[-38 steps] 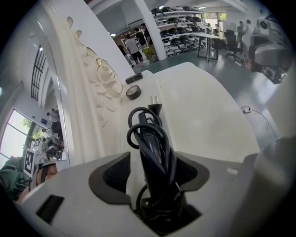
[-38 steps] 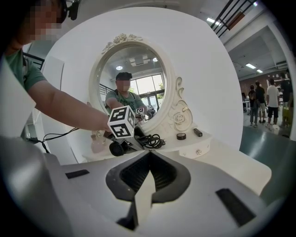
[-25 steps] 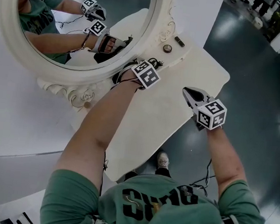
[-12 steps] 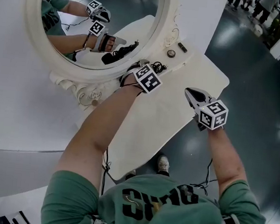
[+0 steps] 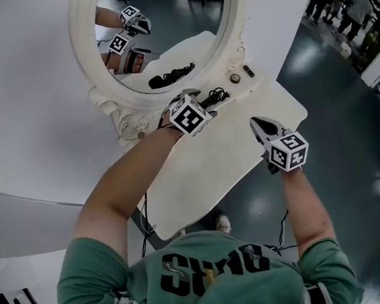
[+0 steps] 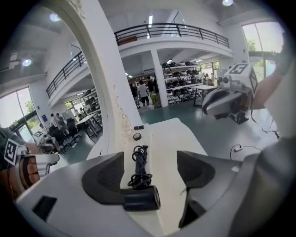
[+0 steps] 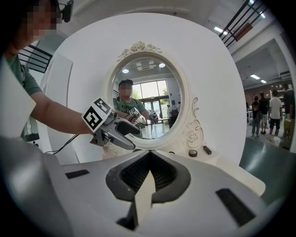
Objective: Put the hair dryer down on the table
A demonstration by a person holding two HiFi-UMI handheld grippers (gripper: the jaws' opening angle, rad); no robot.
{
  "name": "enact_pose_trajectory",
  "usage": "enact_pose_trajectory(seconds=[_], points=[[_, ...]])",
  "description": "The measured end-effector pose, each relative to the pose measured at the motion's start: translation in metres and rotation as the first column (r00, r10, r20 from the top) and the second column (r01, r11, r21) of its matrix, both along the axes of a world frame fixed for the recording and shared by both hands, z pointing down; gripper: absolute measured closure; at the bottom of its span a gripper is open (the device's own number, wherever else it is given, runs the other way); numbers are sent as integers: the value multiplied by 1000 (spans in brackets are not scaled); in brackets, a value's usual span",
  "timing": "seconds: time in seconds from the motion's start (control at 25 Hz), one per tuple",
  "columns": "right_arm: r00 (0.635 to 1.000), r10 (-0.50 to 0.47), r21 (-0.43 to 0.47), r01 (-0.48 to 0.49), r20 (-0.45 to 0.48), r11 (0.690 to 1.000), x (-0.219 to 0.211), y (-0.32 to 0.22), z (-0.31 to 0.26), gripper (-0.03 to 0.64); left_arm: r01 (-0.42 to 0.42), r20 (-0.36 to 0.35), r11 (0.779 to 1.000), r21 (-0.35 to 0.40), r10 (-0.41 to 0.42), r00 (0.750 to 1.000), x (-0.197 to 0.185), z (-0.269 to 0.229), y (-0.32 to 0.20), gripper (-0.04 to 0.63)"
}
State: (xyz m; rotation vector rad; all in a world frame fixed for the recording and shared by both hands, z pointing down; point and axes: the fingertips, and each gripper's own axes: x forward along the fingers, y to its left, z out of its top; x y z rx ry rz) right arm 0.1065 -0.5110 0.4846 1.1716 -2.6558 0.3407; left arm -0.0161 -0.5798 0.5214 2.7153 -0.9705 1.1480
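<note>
The black hair dryer (image 5: 211, 96) lies on the cream table (image 5: 205, 166) at the foot of the mirror, its cord bundled beyond it. In the left gripper view its barrel (image 6: 140, 199) rests on the tabletop close to the left jaw, with the coiled cord (image 6: 139, 167) stretching away. My left gripper (image 5: 195, 102) is open just behind the dryer, jaws wide apart and holding nothing (image 6: 150, 162). My right gripper (image 5: 260, 127) hovers over the table's right side, shut with nothing in it (image 7: 150, 173).
An oval mirror in a carved white frame (image 5: 233, 34) stands along the table's back and reflects both grippers and the dryer. A small round item (image 5: 235, 78) and a short black cylinder (image 5: 248, 71) sit at the far end. The table edge drops to dark floor (image 5: 329, 115) on the right.
In the mirror the dryer now lies apart from my left gripper, which has let go and drawn back a little. The head view has swung; my right gripper has barely moved.
</note>
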Motion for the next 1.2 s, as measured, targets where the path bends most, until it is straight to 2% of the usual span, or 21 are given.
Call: enact_pose_trajectory(seconds=[0.08, 0.24, 0.36, 0.44, 0.72, 0.88, 0.96, 1.12, 1.2], points=[[1000, -4, 1, 4, 3, 1000, -7, 9, -9, 623, 14, -53, 1000, 6, -14, 999, -14, -18, 16, 240], [1000, -6, 9, 6, 1, 1000, -17, 29, -25, 623, 32, -150, 999, 23, -29, 988, -44, -52, 55, 320], [1000, -6, 17, 6, 3, 1000, -25, 45, -34, 623, 46, -252, 998, 34, -36, 967, -71, -68, 86, 344], [1000, -7, 20, 7, 4, 1000, -32, 56, -42, 623, 57, -328, 998, 40, -41, 944, -90, -79, 108, 358], [999, -37, 35, 37, 2, 999, -63, 99, -63, 623, 79, -573, 994, 69, -25, 819, -149, -114, 192, 438], [998, -63, 36, 62, 30, 997, -81, 126, -73, 623, 148, -642, 985, 87, -59, 764, -174, -117, 232, 525], [997, -69, 40, 68, 29, 997, -89, 137, -75, 623, 168, -673, 982, 86, -67, 737, -180, -118, 247, 543], [997, -68, 38, 67, 25, 997, -99, 150, -71, 623, 196, -769, 978, 73, -70, 635, -191, -126, 272, 583], [997, -75, 24, 74, 37, 997, -103, 157, -66, 623, 214, -795, 975, 65, -79, 602, -197, -124, 282, 584]])
